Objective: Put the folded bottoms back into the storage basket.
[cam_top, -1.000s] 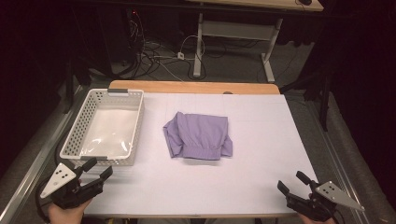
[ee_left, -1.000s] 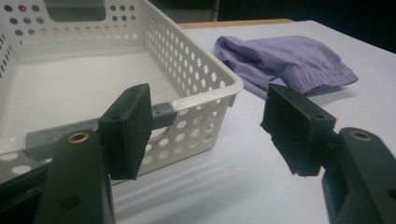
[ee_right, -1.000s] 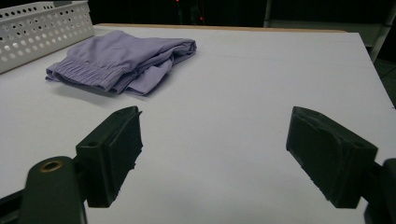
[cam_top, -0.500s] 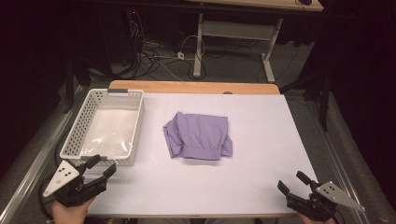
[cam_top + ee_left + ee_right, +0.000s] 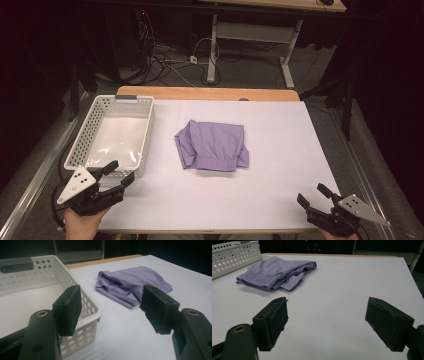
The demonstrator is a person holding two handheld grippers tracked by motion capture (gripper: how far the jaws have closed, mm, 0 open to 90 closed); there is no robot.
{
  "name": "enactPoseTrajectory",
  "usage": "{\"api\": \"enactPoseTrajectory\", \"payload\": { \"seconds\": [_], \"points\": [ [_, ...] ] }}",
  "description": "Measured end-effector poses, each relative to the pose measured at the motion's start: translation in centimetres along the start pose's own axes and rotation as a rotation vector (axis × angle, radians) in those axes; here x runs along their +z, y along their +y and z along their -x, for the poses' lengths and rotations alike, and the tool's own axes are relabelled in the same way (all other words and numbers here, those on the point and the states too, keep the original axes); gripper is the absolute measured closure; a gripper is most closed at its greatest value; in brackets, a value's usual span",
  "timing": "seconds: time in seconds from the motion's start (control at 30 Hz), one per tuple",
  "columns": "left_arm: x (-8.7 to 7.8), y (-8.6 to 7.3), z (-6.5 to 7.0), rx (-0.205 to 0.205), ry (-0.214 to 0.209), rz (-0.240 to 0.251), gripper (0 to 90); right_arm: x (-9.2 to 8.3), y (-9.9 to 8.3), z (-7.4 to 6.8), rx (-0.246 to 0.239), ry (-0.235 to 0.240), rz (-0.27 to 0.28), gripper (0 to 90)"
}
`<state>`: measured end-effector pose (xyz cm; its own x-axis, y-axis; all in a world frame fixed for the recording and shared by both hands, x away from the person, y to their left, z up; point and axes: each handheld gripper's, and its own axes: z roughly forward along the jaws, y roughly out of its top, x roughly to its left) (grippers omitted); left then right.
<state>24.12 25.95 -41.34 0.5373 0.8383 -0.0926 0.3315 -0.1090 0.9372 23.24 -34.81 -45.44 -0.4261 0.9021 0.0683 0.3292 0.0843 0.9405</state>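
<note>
A folded lilac garment (image 5: pixel 212 145) lies near the middle of a white counter (image 5: pixel 280 150), just to the right of an empty white perforated basket (image 5: pixel 91 136) that stands at the counter's left side. The left gripper (image 5: pixel 119 175), held in a person's hand (image 5: pixel 82 224) at the near left corner, hovers close to the basket's front wall with its jaws apart and nothing between them. The right gripper (image 5: pixel 311 195) waits at the near right corner, well apart from the garment, its jaws likewise spread and empty. In the left gripper view the cloth (image 5: pixel 130 286) sits framed between the two black pads (image 5: pixel 68 307), with the basket's corner (image 5: pixel 93 311) just beside the left one. In the right gripper view the garment (image 5: pixel 278 275) lies farther off at the upper left, its gathered waistband edge facing the camera.

The work appears to stand at its opening: the approach, with the cloth untouched and the basket bare. The next move likely calls for both grippers to travel inward to the garment, come down on opposite edges and close on the fabric firmly enough to catch all the folded layers, so that it can be lifted without unfolding and carried over the basket's rim.
</note>
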Motion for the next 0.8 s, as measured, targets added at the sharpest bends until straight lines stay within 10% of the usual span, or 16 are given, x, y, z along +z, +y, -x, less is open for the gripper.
{"api": "enactPoseTrajectory", "payload": {
  "seconds": [0.8],
  "points": [
    [2.7,1.8,2.0,0.048,-0.079,-0.011,32.2,0.0,0.0,0.0,0.001,0.013,0.001,18.7]
  ]
}}
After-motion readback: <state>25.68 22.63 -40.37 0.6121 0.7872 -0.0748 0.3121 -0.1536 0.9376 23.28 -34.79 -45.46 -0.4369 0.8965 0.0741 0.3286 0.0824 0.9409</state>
